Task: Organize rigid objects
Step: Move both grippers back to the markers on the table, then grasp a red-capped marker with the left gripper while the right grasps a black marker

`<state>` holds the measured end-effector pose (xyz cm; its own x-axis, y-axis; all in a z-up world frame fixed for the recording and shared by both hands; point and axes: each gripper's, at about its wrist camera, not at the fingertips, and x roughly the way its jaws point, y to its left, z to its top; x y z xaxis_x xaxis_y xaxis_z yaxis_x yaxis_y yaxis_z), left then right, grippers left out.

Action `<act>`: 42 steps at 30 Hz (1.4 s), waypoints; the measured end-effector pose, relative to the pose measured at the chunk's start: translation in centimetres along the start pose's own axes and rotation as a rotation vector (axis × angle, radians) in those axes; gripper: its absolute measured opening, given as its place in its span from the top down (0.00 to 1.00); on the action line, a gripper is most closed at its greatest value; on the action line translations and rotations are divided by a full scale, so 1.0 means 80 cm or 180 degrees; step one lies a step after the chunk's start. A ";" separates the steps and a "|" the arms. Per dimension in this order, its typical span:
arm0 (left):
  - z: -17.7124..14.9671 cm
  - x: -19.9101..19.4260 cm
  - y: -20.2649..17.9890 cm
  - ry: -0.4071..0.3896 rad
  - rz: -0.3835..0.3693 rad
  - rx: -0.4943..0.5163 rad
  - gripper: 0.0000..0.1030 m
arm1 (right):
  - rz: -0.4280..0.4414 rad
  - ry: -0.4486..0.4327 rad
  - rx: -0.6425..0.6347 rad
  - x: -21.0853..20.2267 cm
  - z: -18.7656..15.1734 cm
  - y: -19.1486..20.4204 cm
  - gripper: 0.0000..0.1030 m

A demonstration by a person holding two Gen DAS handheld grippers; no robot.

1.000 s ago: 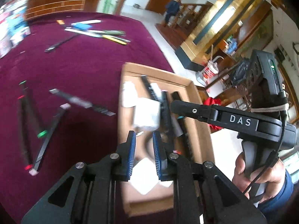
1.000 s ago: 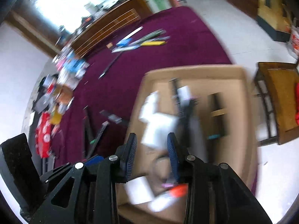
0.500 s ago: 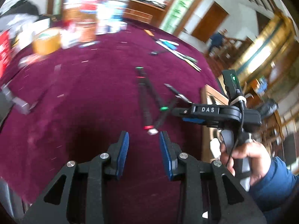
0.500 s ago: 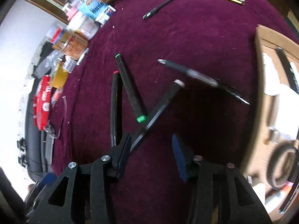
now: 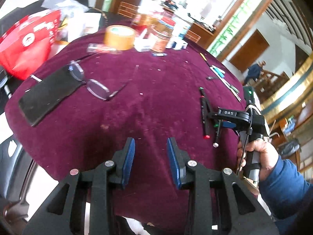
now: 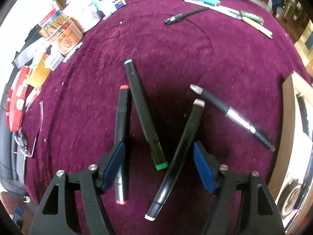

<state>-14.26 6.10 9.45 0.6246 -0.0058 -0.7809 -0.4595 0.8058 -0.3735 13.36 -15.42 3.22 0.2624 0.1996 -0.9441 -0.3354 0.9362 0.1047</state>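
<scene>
Three black markers lie on the maroon cloth: a red-capped one (image 6: 122, 125), a green-capped one (image 6: 143, 113) and a white-capped one (image 6: 183, 148). A black and silver pen (image 6: 232, 115) lies to their right. My right gripper (image 6: 158, 164) is open, low over the markers, with the green and white ones between its fingers. It shows in the left wrist view (image 5: 219, 115) over the same markers (image 5: 204, 115). My left gripper (image 5: 150, 160) is open and empty above bare cloth.
A cardboard box (image 6: 287, 129) stands at the right edge. Glasses (image 5: 92, 82) and a black case (image 5: 47, 94) lie left. A tape roll (image 5: 119, 37), tins and packets (image 6: 82, 13) crowd the far side. More pens (image 6: 227, 9) lie at the back.
Both grippers swung left, away from the cardboard box. My right gripper dropped low over the markers and opened wider. My left gripper opened wider and now faces the glasses side.
</scene>
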 end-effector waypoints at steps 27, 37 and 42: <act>0.016 0.050 -0.091 0.0291 -0.0284 0.0469 0.69 | 0.0328 0.0140 -0.0304 -0.034 -0.083 -0.046 0.75; 0.048 0.124 -0.131 0.0779 -0.0515 0.0562 0.69 | 0.0364 0.0074 -0.0383 -0.030 -0.097 -0.037 0.74; 0.056 0.176 -0.181 0.1032 -0.0514 0.0844 0.70 | 0.0603 0.0139 -0.0162 -0.029 -0.093 -0.053 0.75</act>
<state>4.00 -2.97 6.11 0.4256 -0.2953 -0.8554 -0.1681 0.9030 -0.3954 7.41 -22.03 2.65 0.1511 0.3571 -0.9218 -0.4208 0.8670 0.2669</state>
